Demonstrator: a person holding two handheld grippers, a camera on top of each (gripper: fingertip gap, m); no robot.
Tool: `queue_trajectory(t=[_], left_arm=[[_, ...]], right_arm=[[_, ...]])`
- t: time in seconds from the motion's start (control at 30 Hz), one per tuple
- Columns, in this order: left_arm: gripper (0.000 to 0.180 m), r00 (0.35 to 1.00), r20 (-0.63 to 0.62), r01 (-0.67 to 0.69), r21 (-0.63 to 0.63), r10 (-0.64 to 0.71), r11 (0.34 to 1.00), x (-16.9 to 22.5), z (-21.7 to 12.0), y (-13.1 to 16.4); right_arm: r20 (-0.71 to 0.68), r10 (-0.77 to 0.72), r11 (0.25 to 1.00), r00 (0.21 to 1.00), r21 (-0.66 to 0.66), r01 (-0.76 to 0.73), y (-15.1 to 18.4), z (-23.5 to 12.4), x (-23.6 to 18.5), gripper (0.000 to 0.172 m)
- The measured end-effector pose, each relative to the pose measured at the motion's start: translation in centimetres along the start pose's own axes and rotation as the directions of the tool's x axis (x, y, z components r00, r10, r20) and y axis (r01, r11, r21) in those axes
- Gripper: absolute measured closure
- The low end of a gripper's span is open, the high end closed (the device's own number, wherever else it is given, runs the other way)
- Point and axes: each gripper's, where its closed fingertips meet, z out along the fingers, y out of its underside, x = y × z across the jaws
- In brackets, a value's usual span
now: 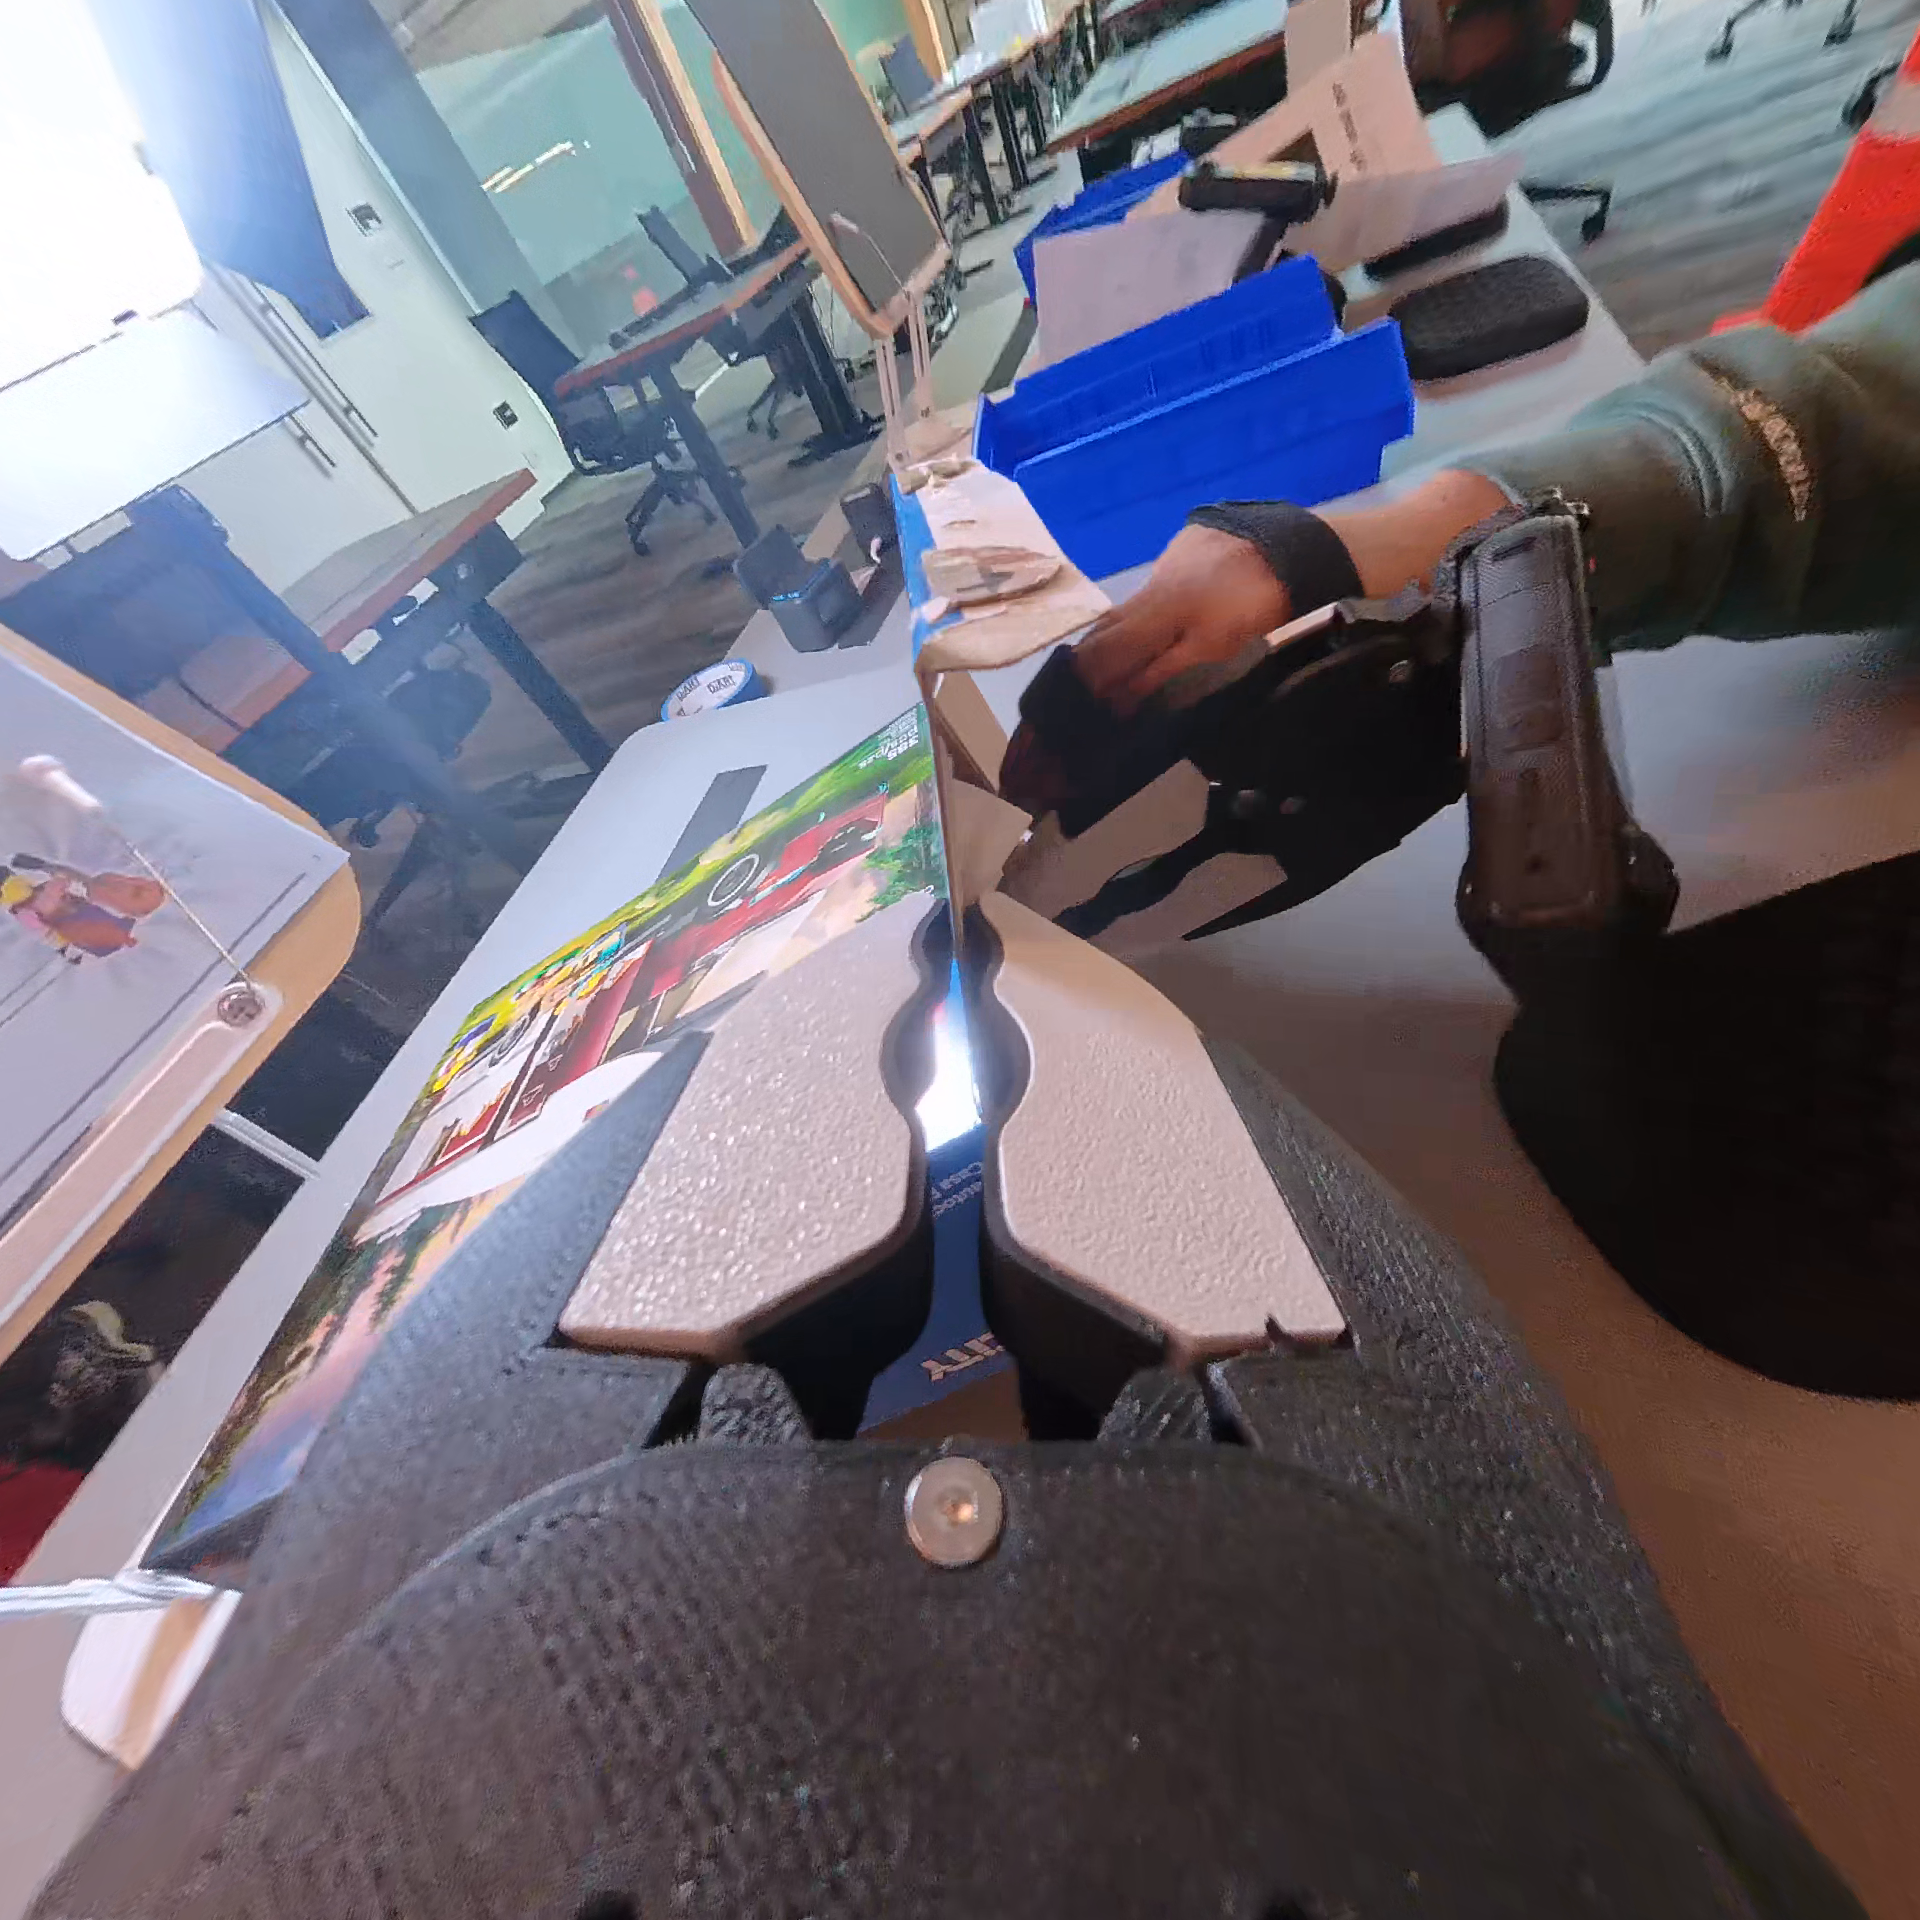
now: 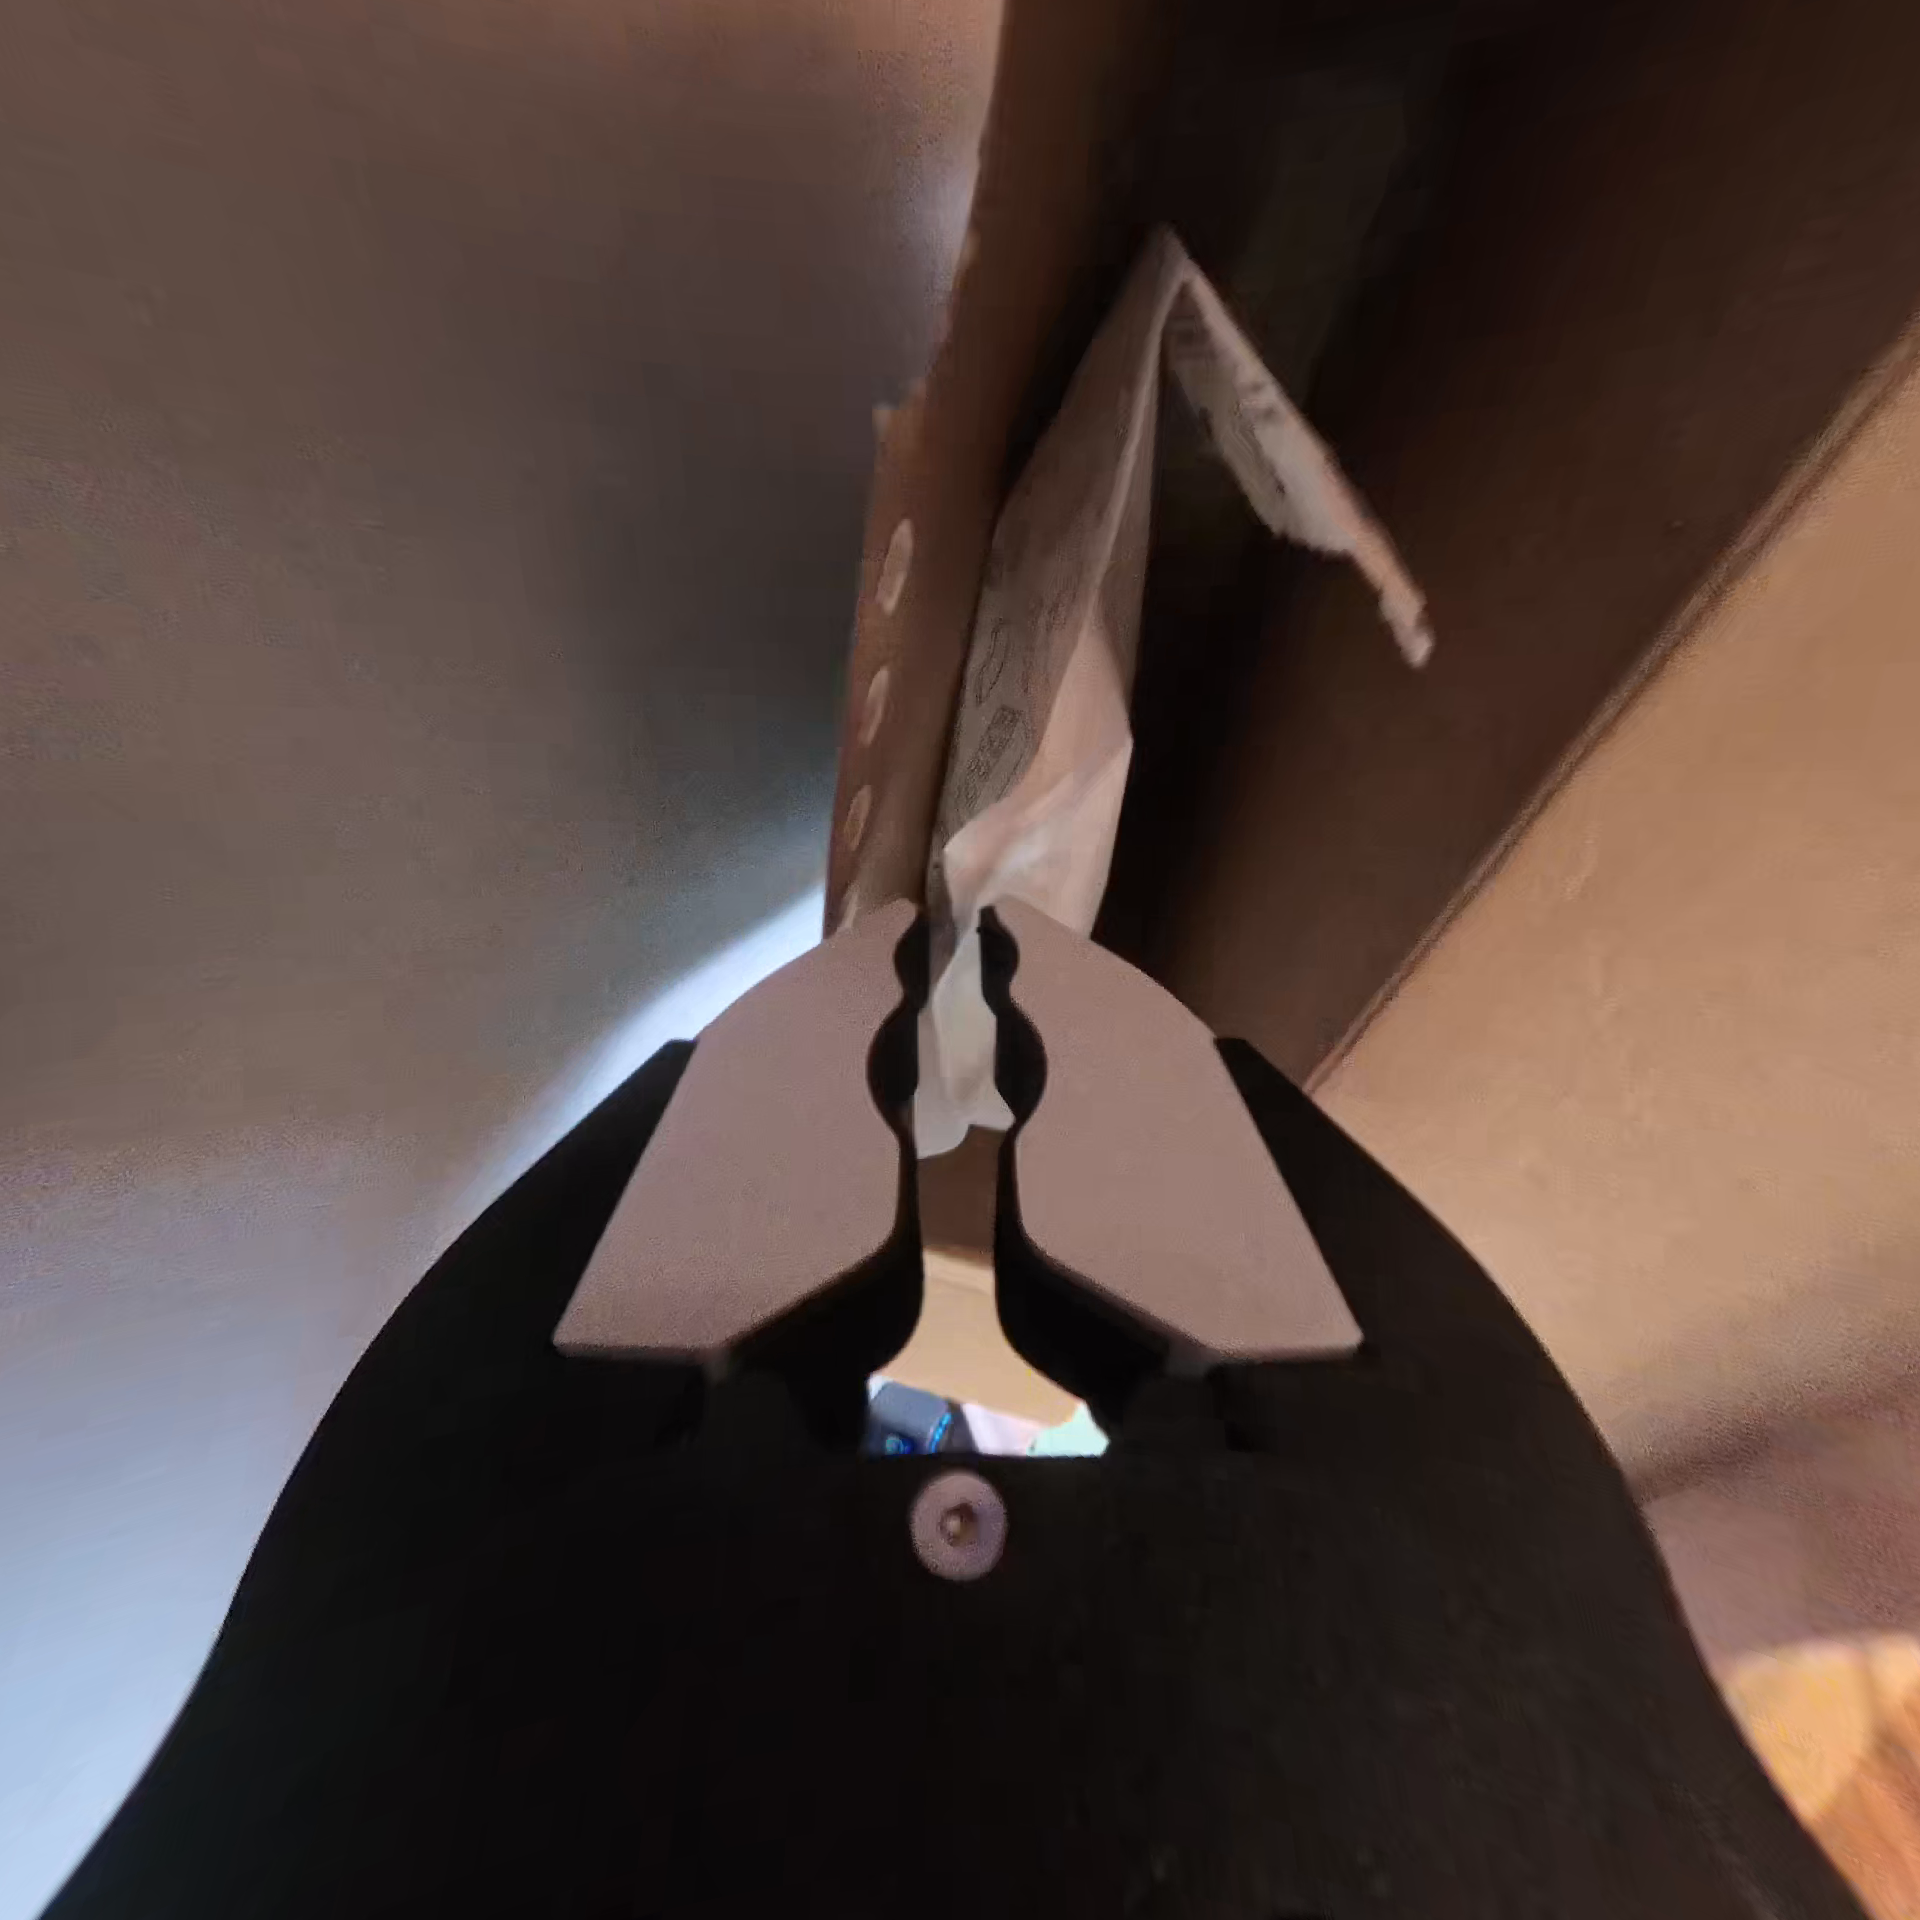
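Observation:
A colourful printed cardboard box (image 1: 665, 935) lies on the grey table (image 1: 623, 790). My left gripper (image 1: 961, 914) is shut on the box's thin upright cardboard panel (image 1: 940, 769), pinching its edge. My right gripper (image 1: 1070, 873), held by a hand (image 1: 1174, 613), reaches into the box's open end from the right. In the right wrist view I look inside the brown box (image 2: 1558, 935). My right gripper (image 2: 951, 920) is shut on the crumpled lower corner of a white paper bag (image 2: 1049, 727) with printed outlines, which lies against a perforated cardboard flap (image 2: 894, 675).
Blue plastic bins (image 1: 1195, 416) stand beyond the box. A blue tape roll (image 1: 712, 694) and a small dark device (image 1: 800, 603) sit at the table's far edge. Desks, chairs and divider panels lie beyond. A green sleeve (image 1: 1714, 478) comes in from the right.

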Motion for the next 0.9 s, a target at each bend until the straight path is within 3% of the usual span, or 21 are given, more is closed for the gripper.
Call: queue_trajectory(t=[0.13,0.23,0.3,0.4,0.47,0.53,0.63,0.7,0.77,0.9], left_arm=[[0.178,1.000,0.004,-0.001,0.018,0.001,1.000,-0.2,-0.2,-0.2],[0.177,0.999,-0.024,-0.042,-0.021,0.042,0.999,1.2,0.2,0.7],[0.176,0.996,-0.060,-0.066,-0.054,0.063,0.996,2.9,0.8,1.8],[0.172,0.990,-0.108,-0.107,-0.101,0.096,0.989,5.6,1.6,4.0],[0.165,0.983,-0.150,-0.120,-0.110,0.103,0.987,7.2,1.7,4.8],[0.155,0.978,-0.185,-0.115,-0.086,0.097,0.990,8.4,1.0,4.4],[0.147,0.986,-0.164,-0.039,-0.016,0.036,0.999,7.7,-1.5,2.8],[0.146,0.999,-0.033,-0.013,-0.018,0.012,1.000,4.5,-3.8,3.1],[0.145,0.982,0.182,-0.024,-0.103,0.042,0.994,-0.9,-6.9,5.1],[0.144,0.859,0.501,0.073,-0.315,0.101,0.946,-12.9,-15.5,10.4]], right_arm=[[0.047,0.140,0.989,0.989,0.045,-0.142,0.8,-2.7,-0.1,0.150],[0.220,0.327,0.910,0.919,0.189,-0.369,-0.5,-6.0,-1.0,0.150],[0.383,0.452,0.756,0.806,0.316,-0.574,-2.3,-9.2,-0.7,0.150],[0.636,0.489,0.393,0.597,0.451,-0.802,-4.1,-15.1,1.8,0.151],[0.640,0.545,0.211,0.541,0.520,-0.828,-3.0,-16.7,4.7,0.152],[0.562,0.668,0.131,0.488,0.556,-0.821,-0.6,-15.9,7.1,0.152],[0.392,0.849,0.083,0.354,0.562,-0.823,3.7,-13.1,8.5,0.149],[0.297,0.915,0.075,0.273,0.540,-0.838,5.9,-11.5,8.2,0.147],[0.210,0.944,0.121,0.256,0.502,-0.856,7.0,-10.4,7.5,0.144],[0.061,0.951,0.238,0.302,0.474,-0.848,7.7,-9.6,7.0,0.142]])
